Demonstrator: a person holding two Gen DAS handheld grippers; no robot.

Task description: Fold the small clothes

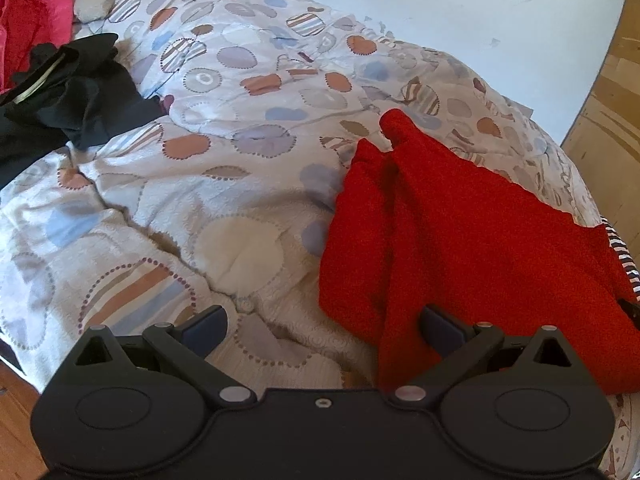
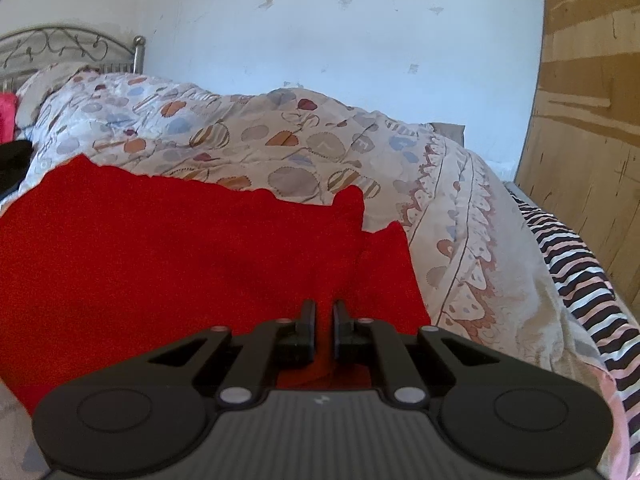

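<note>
Red garment [image 1: 460, 240] lies spread on the patterned quilt [image 1: 224, 160], toward the bed's right side. Right gripper [image 2: 323, 312] is clamped on the garment's near edge. Left gripper [image 1: 320, 328] stands wide apart, holding nothing, one finger [image 1: 440, 330] over the cloth.

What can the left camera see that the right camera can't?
Only the left camera shows the black clothes in full, the wood floor beside the bed, and the left claw, wide open.

Only the right camera shows the metal headboard and the right claw, nearly shut with red cloth between its fingers.

Both show the red garment, the patterned quilt, the striped sheet, the wall and something pink.
</note>
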